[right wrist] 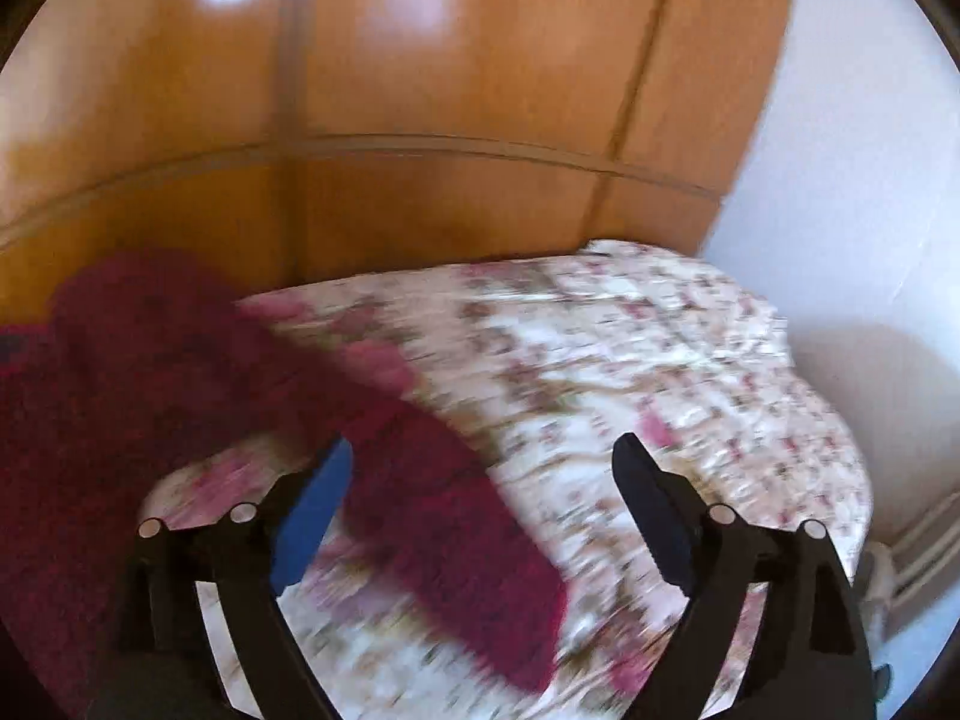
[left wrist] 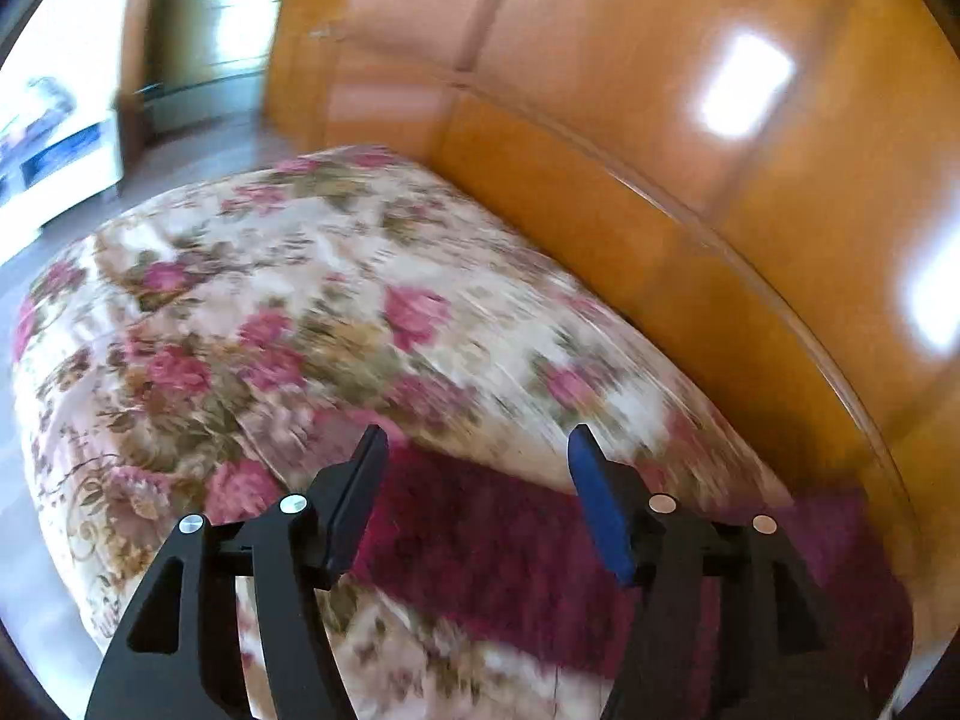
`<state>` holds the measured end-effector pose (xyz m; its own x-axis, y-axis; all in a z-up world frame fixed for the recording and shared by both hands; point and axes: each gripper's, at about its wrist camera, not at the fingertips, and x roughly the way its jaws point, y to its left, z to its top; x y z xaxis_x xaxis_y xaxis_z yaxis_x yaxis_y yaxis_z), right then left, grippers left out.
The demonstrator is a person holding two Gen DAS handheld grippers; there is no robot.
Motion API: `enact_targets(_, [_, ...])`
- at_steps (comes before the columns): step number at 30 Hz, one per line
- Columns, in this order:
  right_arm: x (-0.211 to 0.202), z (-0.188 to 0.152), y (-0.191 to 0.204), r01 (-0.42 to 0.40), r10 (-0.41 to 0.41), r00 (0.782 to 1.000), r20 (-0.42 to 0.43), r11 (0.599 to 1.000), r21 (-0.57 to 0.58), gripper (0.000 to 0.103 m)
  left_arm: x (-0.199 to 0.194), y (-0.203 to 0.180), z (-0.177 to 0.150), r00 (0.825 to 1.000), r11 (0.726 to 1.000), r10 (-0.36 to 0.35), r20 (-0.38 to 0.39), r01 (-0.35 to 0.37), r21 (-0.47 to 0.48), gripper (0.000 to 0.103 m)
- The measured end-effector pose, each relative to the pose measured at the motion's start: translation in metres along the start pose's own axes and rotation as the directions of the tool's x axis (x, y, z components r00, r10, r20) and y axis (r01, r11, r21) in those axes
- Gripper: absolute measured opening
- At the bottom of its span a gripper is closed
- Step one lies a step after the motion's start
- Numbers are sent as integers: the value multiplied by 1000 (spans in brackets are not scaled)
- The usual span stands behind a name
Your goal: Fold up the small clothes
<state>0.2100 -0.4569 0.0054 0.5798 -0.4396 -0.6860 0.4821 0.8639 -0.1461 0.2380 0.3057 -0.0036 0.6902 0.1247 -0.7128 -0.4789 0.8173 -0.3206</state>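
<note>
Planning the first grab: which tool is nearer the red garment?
Hard to call; both hover open over it. The left tool sits above the garment body, the right tool above its sleeve.

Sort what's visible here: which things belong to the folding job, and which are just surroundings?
Job:
- dark red garment, spread on the bed
- left gripper, open
- right gripper, open

Surroundings:
- floral bedspread
- wooden wardrobe
- white wall
</note>
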Motion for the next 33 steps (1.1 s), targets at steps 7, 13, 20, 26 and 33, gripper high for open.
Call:
enact_targets(7, [-45,-102,52,-431,396,879,-264,898,-88,82,-26,-31,-127,857,873,-367,-362,451,184,61])
enact_targets(13, [-71,-173,70,-554,494,777,-389,831,-51,57,-32,-45,-221,664,775,-458,-591,624,100,61])
enact_targets(20, [-103,-168,81,-592,523,770,-366,800,-101,16,-38,-57,-224,689,766,-442,-575,623,158,14])
enact_targets(26, [-157,-150,64,-685,631,717,-296,718,-127,14,-64,-20,-179,769,775,-420,-481,580,250,13])
enact_targets(33, [-134,-212,73,-626,513,737,-440,764,-158,17,-49,-1,-205,766,817,-365,-530,536,213,19])
